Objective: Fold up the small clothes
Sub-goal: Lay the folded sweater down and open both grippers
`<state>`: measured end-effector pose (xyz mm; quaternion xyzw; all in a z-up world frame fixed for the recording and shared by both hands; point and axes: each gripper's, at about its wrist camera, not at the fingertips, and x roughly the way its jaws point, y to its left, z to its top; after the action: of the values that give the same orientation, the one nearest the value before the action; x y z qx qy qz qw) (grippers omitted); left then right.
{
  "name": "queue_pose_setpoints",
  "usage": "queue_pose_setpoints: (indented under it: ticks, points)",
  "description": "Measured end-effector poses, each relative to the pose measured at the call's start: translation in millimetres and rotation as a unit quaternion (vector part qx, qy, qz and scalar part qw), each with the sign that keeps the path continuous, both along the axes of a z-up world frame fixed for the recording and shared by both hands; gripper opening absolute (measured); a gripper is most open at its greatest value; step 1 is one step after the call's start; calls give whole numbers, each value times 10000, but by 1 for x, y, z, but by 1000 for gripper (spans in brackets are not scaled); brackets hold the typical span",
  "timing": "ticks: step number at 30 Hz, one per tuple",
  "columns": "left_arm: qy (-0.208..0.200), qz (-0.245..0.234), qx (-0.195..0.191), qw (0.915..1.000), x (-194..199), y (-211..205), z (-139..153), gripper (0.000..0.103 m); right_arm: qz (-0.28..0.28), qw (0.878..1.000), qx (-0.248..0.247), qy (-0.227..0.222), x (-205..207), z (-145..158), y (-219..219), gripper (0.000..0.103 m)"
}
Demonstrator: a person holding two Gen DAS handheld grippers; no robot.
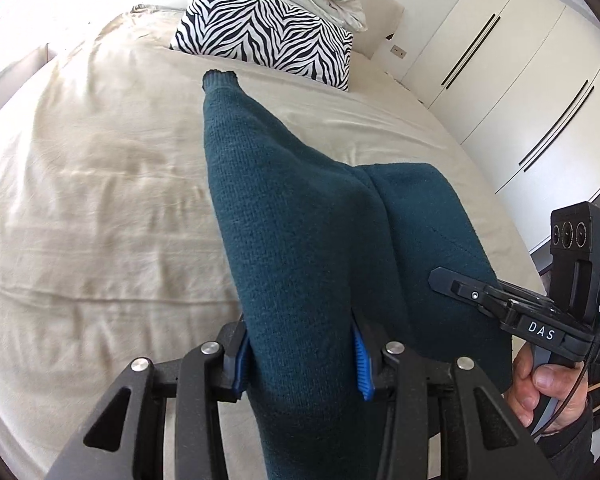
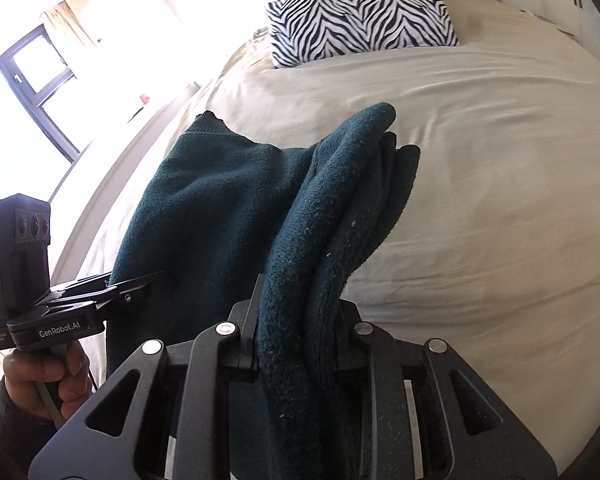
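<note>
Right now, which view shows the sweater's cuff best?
The left wrist view: the cuff ends a sleeve stretching up the bed from the left gripper, its ribbed edge clear. The right wrist view shows it only as a dark corner behind bunched sweater.

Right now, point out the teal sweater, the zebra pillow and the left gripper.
teal sweater (image 1: 300,240): left wrist view, on the knit body above the grip.
zebra pillow (image 2: 360,20): right wrist view, middle of its striped face.
left gripper (image 1: 300,360): left wrist view, midway between its blue pads, on clamped fabric.
</note>
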<state>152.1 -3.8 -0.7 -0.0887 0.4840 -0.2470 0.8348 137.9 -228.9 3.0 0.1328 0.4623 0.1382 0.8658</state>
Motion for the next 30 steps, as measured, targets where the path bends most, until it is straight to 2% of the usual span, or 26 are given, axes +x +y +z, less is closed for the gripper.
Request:
queue_pose_setpoints:
  ticks: [2, 5, 7, 8, 10, 12, 14, 15, 19, 23, 26, 30]
  points:
    - [47, 34, 30, 10000, -10, 19, -10, 44, 93, 9998, 133, 93, -6, -8, 22, 21]
    - [363, 114, -73, 9992, -19, 38, -39, 44, 95, 9991, 310, 270, -18, -29, 42, 21]
    - [519, 98, 1, 9986, -21, 41, -63, 45, 75, 9983, 357, 455, -20, -49, 48, 22]
    - [595, 141, 63, 9981, -22, 41, -75, 48, 61, 9975, 368, 601, -19, -62, 48, 22]
    - [645, 246, -168, 9975, -23, 48, -92, 59, -118, 9954, 404, 859, -31, -90, 37, 26]
    - [691, 356, -400, 9962, -25, 53, -97, 61, -318, 9889, 1081, 964, -34, -109, 18, 29]
    - [637, 383, -356, 9966, -27, 53, -98, 64, -465, 9786, 1731, 1013, -41, -121, 3, 30]
    - [610, 393, -320, 9968, -27, 52, -98, 65, -481, 9760, 1866, 1014, -44, -125, -3, 30]
    - [626, 488, -354, 9962, -28, 52, -96, 67, -633, 9751, 1905, 941, -59, -120, -10, 38]
    - [513, 673, -217, 9962, -33, 51, -85, 67, -1072, 9760, 1738, 756, -74, -102, -25, 43]
    - [94, 919, 70, 9957, -50, 56, -63, 65, -1234, 9807, 1487, 313, -92, -70, -33, 44]
    - [-412, 1041, 78, 9937, -72, 56, -37, 67, -835, 9804, 1777, -159, -104, -34, -16, 44]
